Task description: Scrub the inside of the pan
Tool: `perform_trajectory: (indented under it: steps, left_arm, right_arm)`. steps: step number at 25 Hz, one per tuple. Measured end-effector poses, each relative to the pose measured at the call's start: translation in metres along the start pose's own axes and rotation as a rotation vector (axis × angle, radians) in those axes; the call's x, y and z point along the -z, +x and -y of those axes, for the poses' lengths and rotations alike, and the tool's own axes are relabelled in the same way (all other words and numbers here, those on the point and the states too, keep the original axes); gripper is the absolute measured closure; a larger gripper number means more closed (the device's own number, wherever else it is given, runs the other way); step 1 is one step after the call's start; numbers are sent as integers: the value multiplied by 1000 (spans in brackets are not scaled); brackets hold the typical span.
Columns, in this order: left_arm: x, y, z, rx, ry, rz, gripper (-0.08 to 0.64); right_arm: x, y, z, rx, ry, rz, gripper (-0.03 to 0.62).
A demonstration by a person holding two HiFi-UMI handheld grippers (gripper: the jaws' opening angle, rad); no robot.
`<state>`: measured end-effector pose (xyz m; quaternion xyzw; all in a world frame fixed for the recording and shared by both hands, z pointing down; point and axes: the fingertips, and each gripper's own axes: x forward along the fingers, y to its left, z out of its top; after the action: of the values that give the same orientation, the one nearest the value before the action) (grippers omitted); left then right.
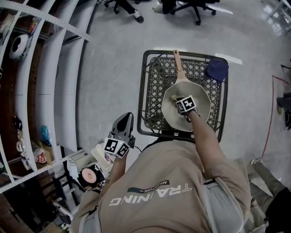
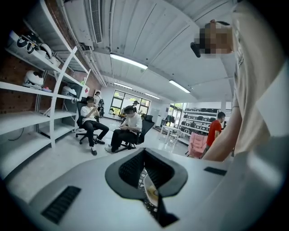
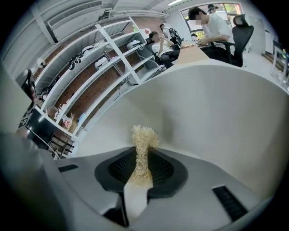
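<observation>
A cream pan [image 1: 202,109] lies in a black wire basket [image 1: 149,91], its wooden handle [image 1: 178,63] pointing away from me. My right gripper [image 1: 183,105] reaches down into the pan. In the right gripper view its jaws [image 3: 142,158] are shut on a pale straw-coloured fibre scrubber [image 3: 144,136], whose frayed tip sits at the pan's cream inner wall [image 3: 216,113]. My left gripper [image 1: 123,123] is held near my body, left of the basket, touching nothing. Its jaws [image 2: 145,167] are closed and empty, with a sliver of the pan [image 2: 150,193] showing past them.
A dark blue cloth [image 1: 216,69] lies in the basket's far right corner. White shelving [image 1: 50,82] runs along the left. Office chairs [image 1: 191,7] stand beyond the basket. People sit on chairs [image 2: 128,128] in the left gripper view. A red line [image 1: 273,104] marks the floor at right.
</observation>
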<state>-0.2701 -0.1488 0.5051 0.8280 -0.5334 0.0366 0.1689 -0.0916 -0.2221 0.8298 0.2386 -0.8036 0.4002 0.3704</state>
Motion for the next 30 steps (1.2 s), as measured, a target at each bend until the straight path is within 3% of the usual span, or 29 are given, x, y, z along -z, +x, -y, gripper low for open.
perform_trajectory:
  steps: [7, 11, 14, 17, 20, 23, 26, 28, 30]
  left_arm:
    - [7, 2, 9, -2, 4, -7, 543]
    - [8, 10, 21, 27, 0, 0, 542]
    - [5, 14, 33, 60, 4, 6, 543]
    - [8, 12, 42, 81, 19, -4, 543]
    - [13, 6, 46, 88, 17, -5, 543]
    - [17, -5, 44, 77, 15, -13, 543]
    - [20, -19, 41, 62, 15, -24, 543]
    - [21, -28, 38, 49, 13, -18, 543]
    - [24, -35, 37, 48, 16, -11, 543]
  right_arm:
    - [8, -22, 39, 165, 12, -17, 500]
    - [24, -53, 87, 396, 26, -68, 500]
    - [29, -65, 99, 453, 16, -73, 500]
    - [30, -68, 84, 425, 24, -45, 500]
    - [36, -54, 45, 296, 86, -55, 501]
    - [16, -22, -14, 104, 56, 20, 502]
    - [43, -18, -16, 206, 4, -134, 502]
    - [44, -11, -21, 179, 3, -126, 502]
    - [45, -17, -4, 242, -19, -138, 500]
